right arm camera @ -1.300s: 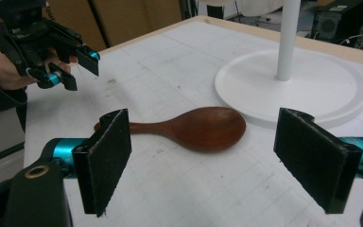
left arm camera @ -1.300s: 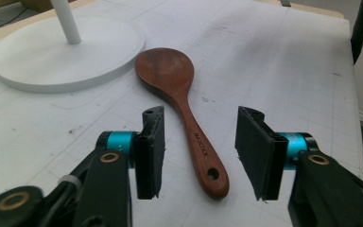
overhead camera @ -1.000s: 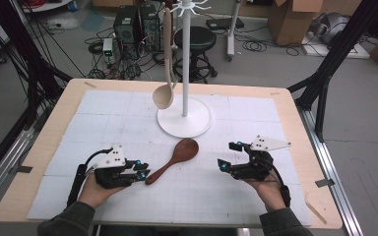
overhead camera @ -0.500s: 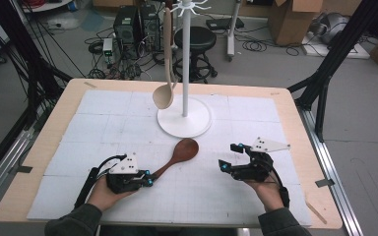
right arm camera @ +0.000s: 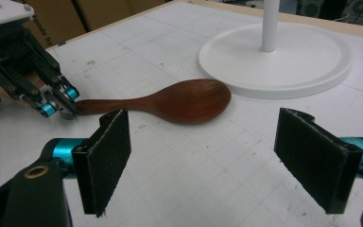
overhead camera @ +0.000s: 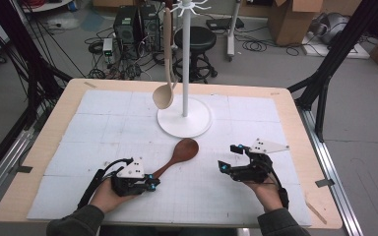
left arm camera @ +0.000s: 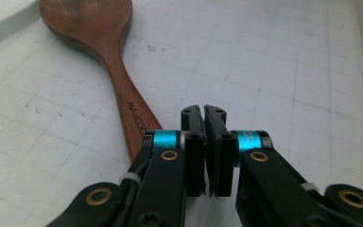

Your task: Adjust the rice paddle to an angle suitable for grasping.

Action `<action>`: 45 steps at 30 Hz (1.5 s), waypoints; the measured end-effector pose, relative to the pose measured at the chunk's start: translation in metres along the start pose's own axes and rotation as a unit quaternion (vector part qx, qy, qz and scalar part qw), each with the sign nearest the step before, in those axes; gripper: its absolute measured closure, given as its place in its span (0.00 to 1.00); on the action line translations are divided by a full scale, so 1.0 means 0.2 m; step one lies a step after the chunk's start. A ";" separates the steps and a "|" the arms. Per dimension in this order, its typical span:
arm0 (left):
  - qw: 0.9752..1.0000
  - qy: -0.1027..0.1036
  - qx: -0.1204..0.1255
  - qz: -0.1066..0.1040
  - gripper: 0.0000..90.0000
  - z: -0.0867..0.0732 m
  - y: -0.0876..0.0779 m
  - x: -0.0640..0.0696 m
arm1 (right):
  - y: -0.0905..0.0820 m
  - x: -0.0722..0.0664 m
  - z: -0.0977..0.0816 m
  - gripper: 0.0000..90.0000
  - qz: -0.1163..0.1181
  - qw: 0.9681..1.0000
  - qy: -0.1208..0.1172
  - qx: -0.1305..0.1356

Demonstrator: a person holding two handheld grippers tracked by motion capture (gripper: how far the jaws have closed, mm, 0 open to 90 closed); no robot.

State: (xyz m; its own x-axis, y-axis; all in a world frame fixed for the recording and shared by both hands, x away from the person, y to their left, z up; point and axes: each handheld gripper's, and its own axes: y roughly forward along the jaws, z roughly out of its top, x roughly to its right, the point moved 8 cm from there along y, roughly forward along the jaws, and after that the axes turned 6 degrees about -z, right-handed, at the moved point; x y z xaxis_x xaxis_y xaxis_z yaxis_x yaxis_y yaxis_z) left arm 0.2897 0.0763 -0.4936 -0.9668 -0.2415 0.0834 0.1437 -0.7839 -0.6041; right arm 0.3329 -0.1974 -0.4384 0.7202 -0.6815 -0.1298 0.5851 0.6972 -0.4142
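Note:
A dark brown wooden spoon (overhead camera: 182, 152) lies on the white mat, bowl toward the stand. My left gripper (overhead camera: 153, 183) sits low at the handle's near end with its jaws shut. In the left gripper view (left arm camera: 203, 113) the pads meet with nothing between them, and the spoon (left arm camera: 99, 28) handle runs under the left jaw's linkage. From the right gripper view, the left gripper (right arm camera: 59, 106) touches the end of the spoon (right arm camera: 184, 99). My right gripper (overhead camera: 228, 157) rests at the right, open and empty, with its wide gap (right arm camera: 203, 142) facing the spoon's bowl.
A white stand (overhead camera: 184, 123) with a round base and a tall pole rises behind the spoon, its base (right arm camera: 274, 61) close to the bowl. A pale wooden spoon (overhead camera: 163, 96) hangs from its hooks. The gridded mat (overhead camera: 103, 118) covers the wooden table (overhead camera: 295, 128).
My left gripper has slid right and down toward the brown spoon's handle end, and its jaws have closed. The right gripper and the spoon have stayed put.

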 end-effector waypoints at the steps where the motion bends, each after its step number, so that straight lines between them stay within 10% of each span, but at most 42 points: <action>1: 1.000 -0.001 -0.001 0.002 0.95 0.00 0.00 0.00 | 0.00 0.00 0.00 0.21 -0.001 1.000 -0.002 0.001; 45: 0.996 -0.051 -0.006 0.067 0.93 -0.11 -0.11 -0.18 | 0.00 -0.01 -0.01 0.21 -0.002 1.000 -0.012 -0.002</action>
State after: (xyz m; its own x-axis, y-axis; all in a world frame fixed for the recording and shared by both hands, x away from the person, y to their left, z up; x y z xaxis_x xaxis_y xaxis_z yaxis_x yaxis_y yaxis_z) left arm 0.3173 0.1153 -0.4998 -0.9129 -0.4001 0.0806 0.2667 -0.7344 -0.6241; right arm 0.3300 -0.1968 -0.4400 0.7264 -0.6791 -0.1054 0.5873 0.6931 -0.4179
